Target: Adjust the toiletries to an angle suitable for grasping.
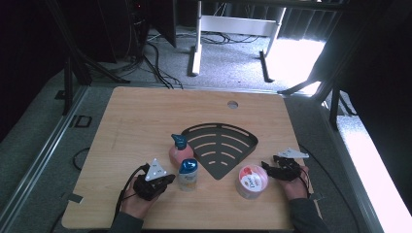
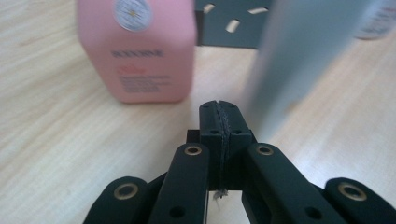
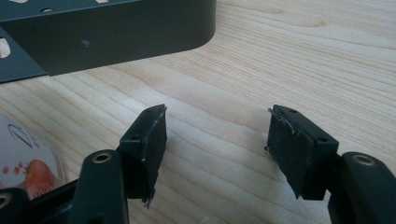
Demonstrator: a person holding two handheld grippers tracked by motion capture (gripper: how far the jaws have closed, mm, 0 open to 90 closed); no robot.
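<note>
wooden table, items as we find them. item one: left gripper, held in the person's left hand at the near left of the table; in the left gripper view we see its jaws clenched pad to pad with nothing between them. item two: clear bottle with a blue cap, upright, just to the right of the left gripper's tips in the high view; in the left gripper view it stands blurred and close, ahead and right of the closed jaws, and we cannot tell whether it touches them. item three: pink pump bottle, upright, just behind the clear bottle and close against it; label side shows in the left gripper view, ahead and left of the jaws, apart from them. item four: dark fan-shaped slotted rack, flat at the table's middle, right of both bottles. item five: round tub with a red and white lid, near the rack's front point. item six: right gripper, in the right hand, just right of the tub; in the right gripper view we see its jaws parted over bare wood, gripping nothing, the tub at their left and the rack's wall beyond.
</note>
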